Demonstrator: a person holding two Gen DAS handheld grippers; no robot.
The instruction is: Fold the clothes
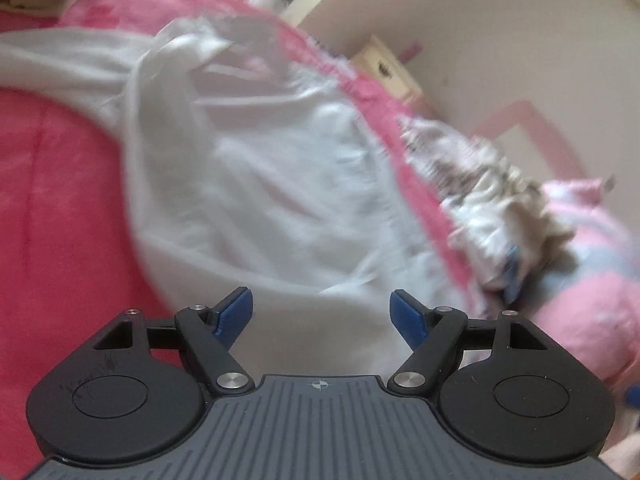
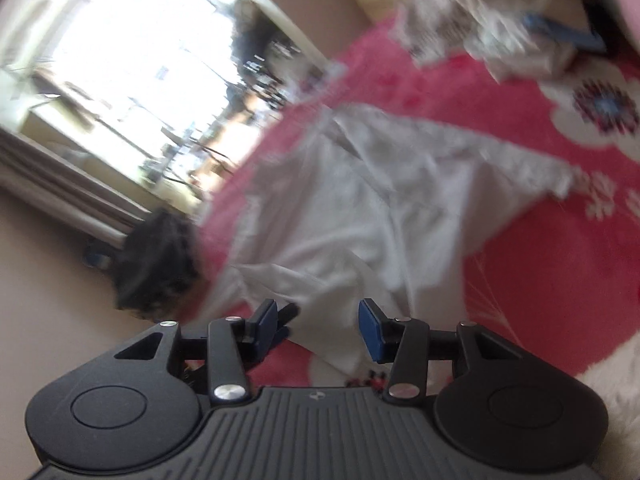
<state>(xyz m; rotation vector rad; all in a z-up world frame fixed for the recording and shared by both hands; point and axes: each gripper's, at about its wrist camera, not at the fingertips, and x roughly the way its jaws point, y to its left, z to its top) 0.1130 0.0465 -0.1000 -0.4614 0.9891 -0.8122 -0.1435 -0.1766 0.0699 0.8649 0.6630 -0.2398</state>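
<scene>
A pink blanket (image 1: pixel 60 200) covers the surface, with a cream wall (image 1: pixel 500 20) behind it; the left wrist view is blurred. A white garment (image 1: pixel 260 168) lies spread and creased on the blanket, a sleeve-like part reaching toward the upper left. Beyond its right edge sits a crumpled heap of pale patterned clothes (image 1: pixel 492 200), next to a pink and light-blue cloth (image 1: pixel 592 272). The left gripper (image 1: pixel 321 314) hangs over the garment's near edge with its blue pads (image 1: pixel 236 312) spread wide and nothing between them.

The right wrist view, also blurred, shows the same blanket (image 2: pixel 560 280) with white flower prints, and a bright window (image 2: pixel 140 60) at the upper left. The garment (image 2: pixel 360 208) lies in the middle, one corner stretching right. The heap of clothes (image 2: pixel 480 12) is at the top right, well apart from it. A dark bundle (image 2: pixel 156 264) sits by the blanket's left edge. The right gripper (image 2: pixel 320 326) is above the garment's near edge, jaws apart, pinching nothing.
</scene>
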